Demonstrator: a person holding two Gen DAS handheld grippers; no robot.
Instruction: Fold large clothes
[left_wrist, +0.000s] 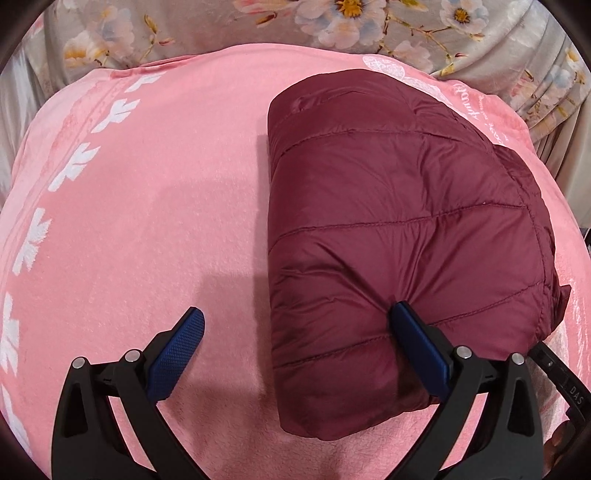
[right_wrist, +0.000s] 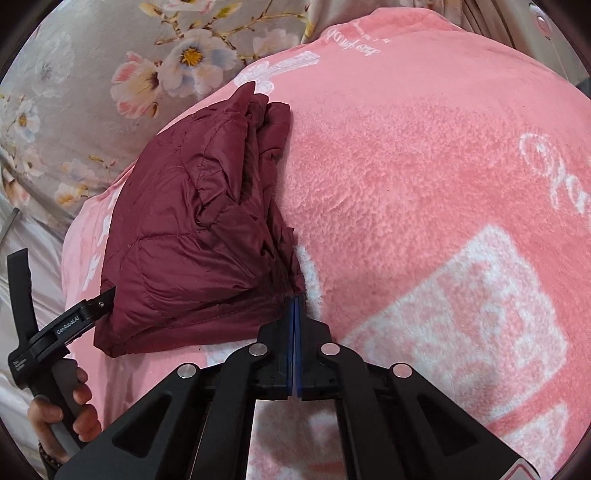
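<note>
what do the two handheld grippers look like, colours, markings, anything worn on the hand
Both grippers, the left gripper and the right gripper, are black plastic frames with silver round pins and blue textured finger pads. The left one's body carries white lettering. The hand holding it wears a dark beaded bracelet.

The maroon quilted puffer jacket looks smooth, faintly glossy nylon; the pink fleece blanket under it is fuzzy, matt, nubbly towards three o'clock.

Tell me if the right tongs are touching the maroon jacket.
Touching: the right wrist view shows the right tongs shut on the maroon jacket's corner.
</note>
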